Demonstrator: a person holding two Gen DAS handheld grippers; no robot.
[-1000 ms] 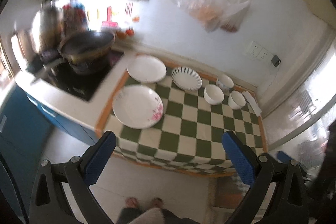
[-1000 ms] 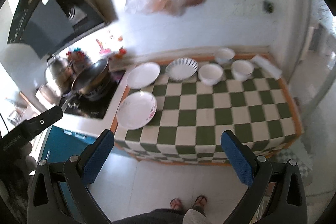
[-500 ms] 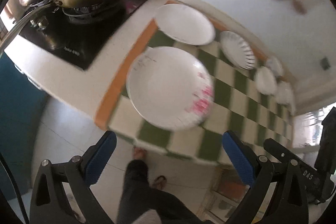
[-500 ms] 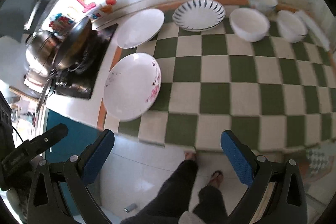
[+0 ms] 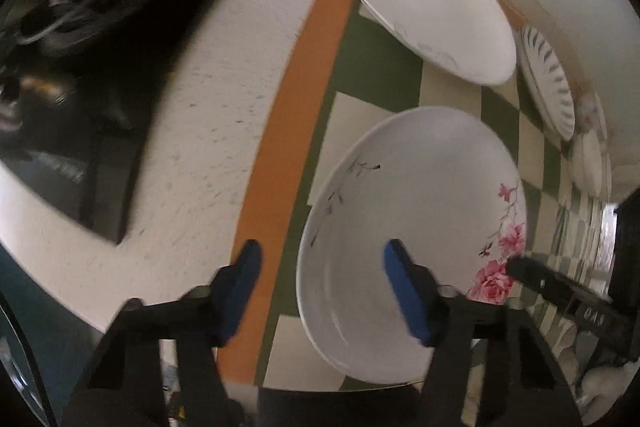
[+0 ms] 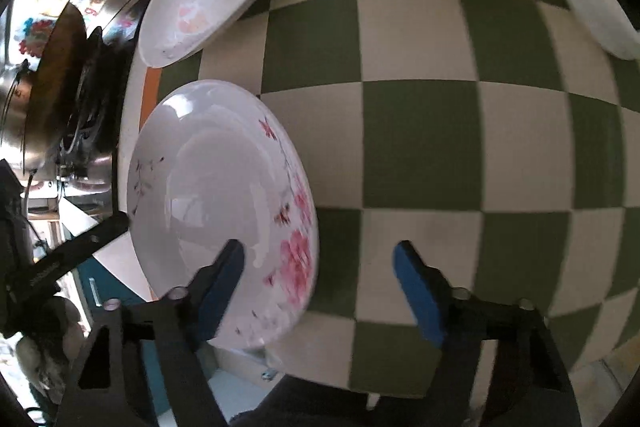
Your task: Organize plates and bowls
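Both grippers are hanging wide apart over the flowered plate (image 5: 416, 227), the nearest of three plates lying on the green-and-cream checked cloth (image 6: 424, 139). The left gripper (image 5: 322, 291) is straddling its left rim, gripping nothing; the right gripper (image 6: 318, 291) is straddling its right rim, likewise empty. Beyond it are lying a plain white plate (image 5: 428, 3) and a striped plate (image 5: 548, 83), and farther along, blurred white bowls (image 5: 588, 163) that I cannot count.

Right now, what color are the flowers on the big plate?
Pink flowers on the big plate, clearest in the right wrist view.
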